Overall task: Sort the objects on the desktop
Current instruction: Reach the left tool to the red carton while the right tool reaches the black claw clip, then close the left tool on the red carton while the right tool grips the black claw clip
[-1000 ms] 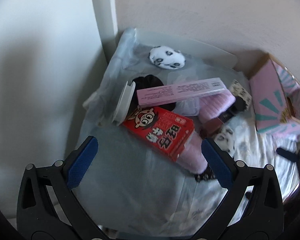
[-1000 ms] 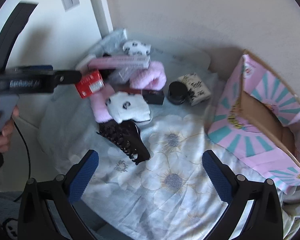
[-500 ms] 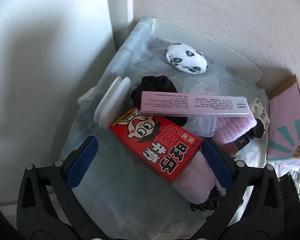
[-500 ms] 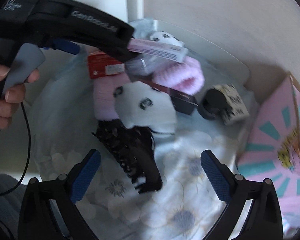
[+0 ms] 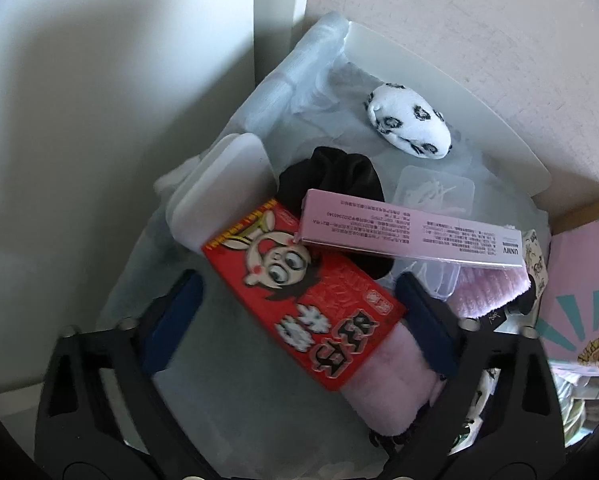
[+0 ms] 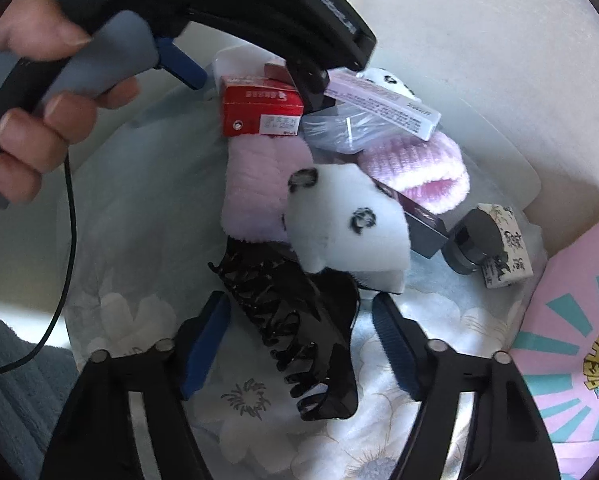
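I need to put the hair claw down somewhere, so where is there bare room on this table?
Bare floral cloth lies between the black hair claw and the pink box. Crowded: the pile around the red carton and pink towel.

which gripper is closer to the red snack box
Left. The left gripper straddles the red snack box, its open fingers on either side. The right gripper sits farther back around the black hair clip, with the box beyond it.

Red carton (image 5: 299, 300), pink box (image 5: 411, 236), glossy black claw clip (image 6: 295, 332), black-spotted white sock (image 5: 409, 126).
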`<state>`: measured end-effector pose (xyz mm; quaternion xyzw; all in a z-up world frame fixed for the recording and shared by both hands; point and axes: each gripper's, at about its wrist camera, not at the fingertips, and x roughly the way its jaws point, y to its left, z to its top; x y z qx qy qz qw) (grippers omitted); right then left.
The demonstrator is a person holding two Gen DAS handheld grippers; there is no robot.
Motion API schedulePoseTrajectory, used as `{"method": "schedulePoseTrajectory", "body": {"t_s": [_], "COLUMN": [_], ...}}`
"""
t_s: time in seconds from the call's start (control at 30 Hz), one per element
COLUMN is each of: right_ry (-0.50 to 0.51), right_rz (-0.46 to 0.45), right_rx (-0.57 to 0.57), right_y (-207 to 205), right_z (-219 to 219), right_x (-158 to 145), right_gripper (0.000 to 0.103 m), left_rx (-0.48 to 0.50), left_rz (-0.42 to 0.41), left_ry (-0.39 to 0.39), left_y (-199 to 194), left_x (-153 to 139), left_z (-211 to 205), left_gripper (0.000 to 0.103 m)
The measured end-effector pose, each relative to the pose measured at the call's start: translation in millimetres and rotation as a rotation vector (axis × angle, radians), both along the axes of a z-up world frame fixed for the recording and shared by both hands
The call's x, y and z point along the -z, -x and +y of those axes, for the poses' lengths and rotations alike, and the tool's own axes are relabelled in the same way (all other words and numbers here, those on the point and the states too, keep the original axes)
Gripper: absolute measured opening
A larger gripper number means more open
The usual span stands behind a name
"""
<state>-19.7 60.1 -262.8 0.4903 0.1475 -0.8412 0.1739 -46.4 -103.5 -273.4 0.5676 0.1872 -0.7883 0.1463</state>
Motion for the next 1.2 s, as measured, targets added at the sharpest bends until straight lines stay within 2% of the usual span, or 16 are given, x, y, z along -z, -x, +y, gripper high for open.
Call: {"method": "schedulePoseTrajectory", "body": {"t_s": [0.07,0.3,0.6,0.9,0.97,1.03,1.07,1.2], "right_ry": [0.008,0.007,0.046,0.068,0.071,0.073,0.077,0.092], "right_rz": [-0.008,-0.014,-0.042,-0.044,-0.043,-0.042,-0.044,-0.05], "right_rx": [-0.014,-0.01,0.066,0.116,0.12,0.127,0.135,0.175], "right_y": [-1.4,-11.3,-27.9,-47.5,-51.6,-55.5,-57.5,-64.8], "right_z": [0.3,2.1,13.8,22.3,23.1,24.2,25.3,32.4], "right_x": [-1.5,-5.9,-14.8,-24.6,-27.2,-30.2,-32.2,-39.2], "right_gripper": [0.055,0.054,0.054,0.054,0.053,0.052,0.047,0.047], "left_rx": [0.011,0.043,0.097,0.156,0.158,0.168,0.175,0.19], "left_rz": [0.001,0.005,0.003,0.016,0.021,0.032,0.042,0.065], "left_ry": [-0.005,-0.074,-0.104,-0.096,-0.1,-0.096,-0.098,-0.093], "left_y": [-4.1,-22.7,-42.1,-58.4,-49.5,-51.2,-57.5,-59.4], "left_x": [0.2,-2.8,-7.0,-15.8,-18.0,-26.0,-29.9,-42.9], "left_z": [-0.5,-8.6,-11.9,-12.5,-11.6,-10.2,-8.6,-5.6], "left_gripper": [0.084,0.069,0.055,0.05,0.049,0.048,0.048,0.047]}}
